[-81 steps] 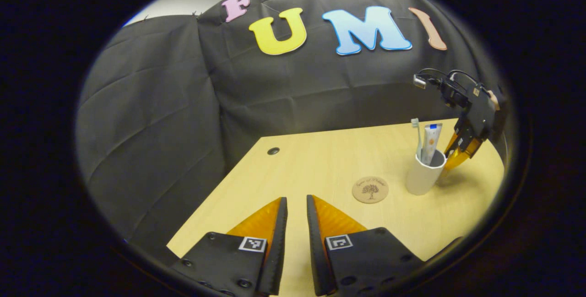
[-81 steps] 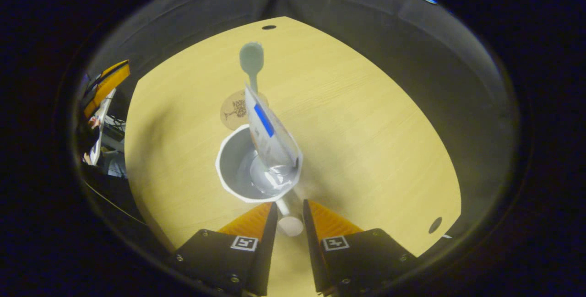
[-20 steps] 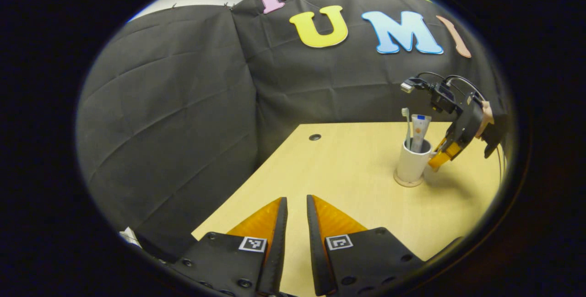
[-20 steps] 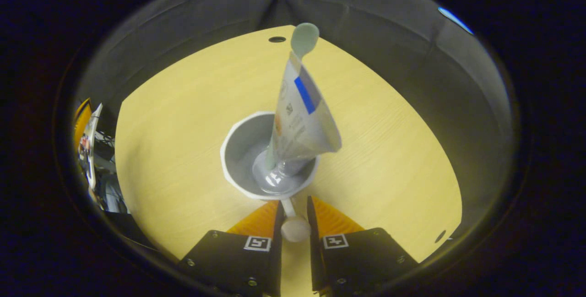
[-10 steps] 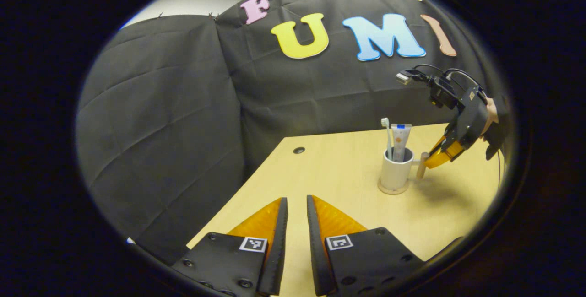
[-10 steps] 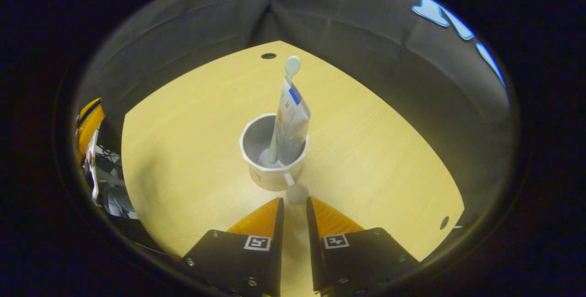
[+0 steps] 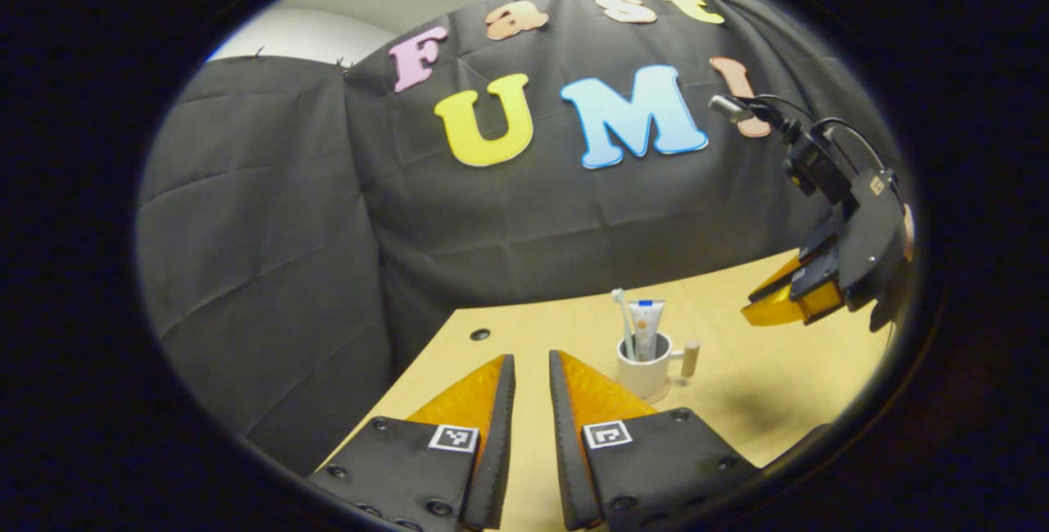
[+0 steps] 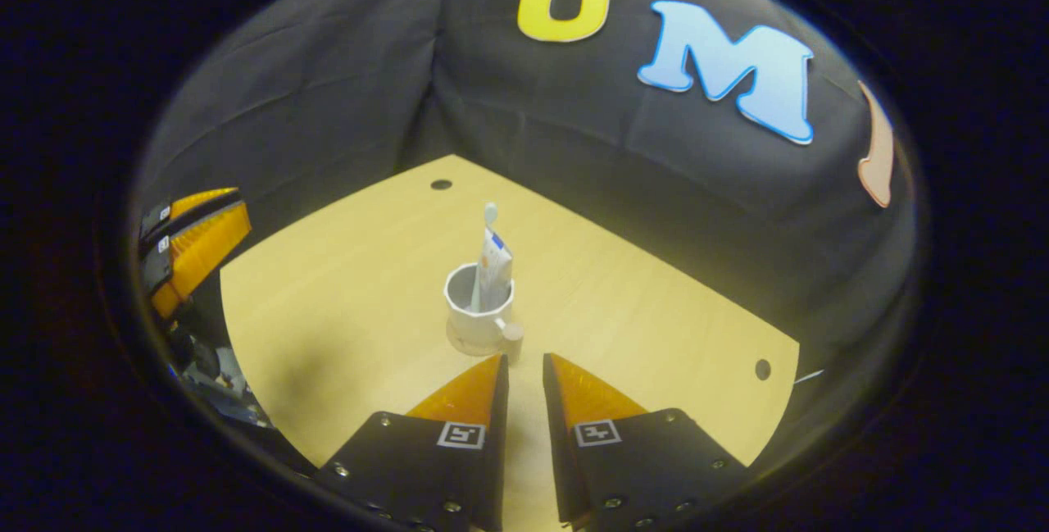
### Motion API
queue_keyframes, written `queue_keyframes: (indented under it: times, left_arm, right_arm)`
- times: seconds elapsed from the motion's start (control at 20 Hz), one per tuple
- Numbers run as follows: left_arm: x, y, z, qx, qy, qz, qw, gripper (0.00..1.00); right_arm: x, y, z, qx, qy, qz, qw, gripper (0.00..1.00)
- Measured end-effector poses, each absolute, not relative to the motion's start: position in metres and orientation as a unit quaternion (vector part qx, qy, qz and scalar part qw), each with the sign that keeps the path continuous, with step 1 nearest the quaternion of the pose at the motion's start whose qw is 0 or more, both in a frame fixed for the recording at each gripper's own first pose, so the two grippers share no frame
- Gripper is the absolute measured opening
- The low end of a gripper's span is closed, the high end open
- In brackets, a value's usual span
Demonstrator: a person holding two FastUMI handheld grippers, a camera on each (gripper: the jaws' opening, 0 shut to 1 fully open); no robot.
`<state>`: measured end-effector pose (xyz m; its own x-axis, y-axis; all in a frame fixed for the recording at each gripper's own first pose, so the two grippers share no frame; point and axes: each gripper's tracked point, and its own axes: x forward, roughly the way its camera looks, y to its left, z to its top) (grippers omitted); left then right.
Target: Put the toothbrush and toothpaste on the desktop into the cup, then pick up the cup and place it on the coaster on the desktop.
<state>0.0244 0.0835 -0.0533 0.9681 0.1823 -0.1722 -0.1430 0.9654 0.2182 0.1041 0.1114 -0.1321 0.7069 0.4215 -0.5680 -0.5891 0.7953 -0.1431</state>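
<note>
Left tool (image 7: 530, 376) low in the left gripper view, fingers nearly together with only a thin slit between them, gripping nothing, poised over the near edge of the desk (image 7: 762, 401). Right tool (image 8: 524, 376) in the right gripper view likewise narrowed to a slim gap, empty, raised above the desk (image 8: 344, 311) and clear of the cup. Just beyond the right tool's fingertips, white cup (image 8: 478, 311) standing upright on the coaster (image 8: 469, 346), a sliver of which peeks out under the base; knobbed handle pointing back toward the right tool. Toothbrush (image 8: 483, 253) and toothpaste (image 8: 495, 270) standing inside the cup, leaning together, brush head uppermost. In the left gripper view, same cup (image 7: 645, 372) past the right-hand finger, toothbrush (image 7: 624, 320) and toothpaste (image 7: 646, 327) sticking up from it, handle toward the right. Farther right and higher, right tool (image 7: 774, 302) in the air, well apart from the cup. At the far left of the right gripper view, left tool (image 8: 192, 249) beside the desk edge. Behind it all, black cloth wall (image 7: 270, 212).
</note>
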Motion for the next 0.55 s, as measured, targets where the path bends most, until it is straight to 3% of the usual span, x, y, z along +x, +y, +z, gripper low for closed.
queue_keyframes:
  times: [0.05, 0.15, 0.2, 0.3, 0.35, 0.45, 0.55]
  left_arm:
    - [0.028, 0.076, -0.044, 0.101, 0.088, 0.073, 0.988, 0.39]
    - [0.033, 0.064, -0.024, 0.091, 0.072, 0.060, 0.991, 0.39]
    - [0.035, 0.059, -0.013, 0.086, 0.060, 0.056, 0.993, 0.32]
    - [0.036, 0.050, 0.013, 0.081, 0.027, 0.048, 0.995, 0.32]
    - [0.038, 0.047, 0.022, 0.083, 0.018, 0.044, 0.995, 0.37]
    - [0.042, 0.038, 0.037, 0.083, 0.003, 0.034, 0.996, 0.32]
    - [0.044, 0.029, 0.049, 0.078, -0.010, 0.032, 0.996, 0.29]
  right_arm:
    - [0.098, 0.110, -0.118, -0.146, 0.247, 0.270, 0.919, 0.25]
    - [0.095, 0.104, -0.094, -0.124, 0.211, 0.247, 0.938, 0.25]
    - [0.093, 0.100, -0.079, -0.110, 0.193, 0.233, 0.947, 0.25]
    - [0.086, 0.088, -0.047, -0.080, 0.159, 0.204, 0.963, 0.25]
    - [0.084, 0.082, -0.033, -0.068, 0.142, 0.193, 0.968, 0.25]
    - [0.078, 0.075, -0.021, -0.060, 0.119, 0.178, 0.975, 0.31]
    - [0.072, 0.068, -0.011, -0.061, 0.099, 0.164, 0.980, 0.31]
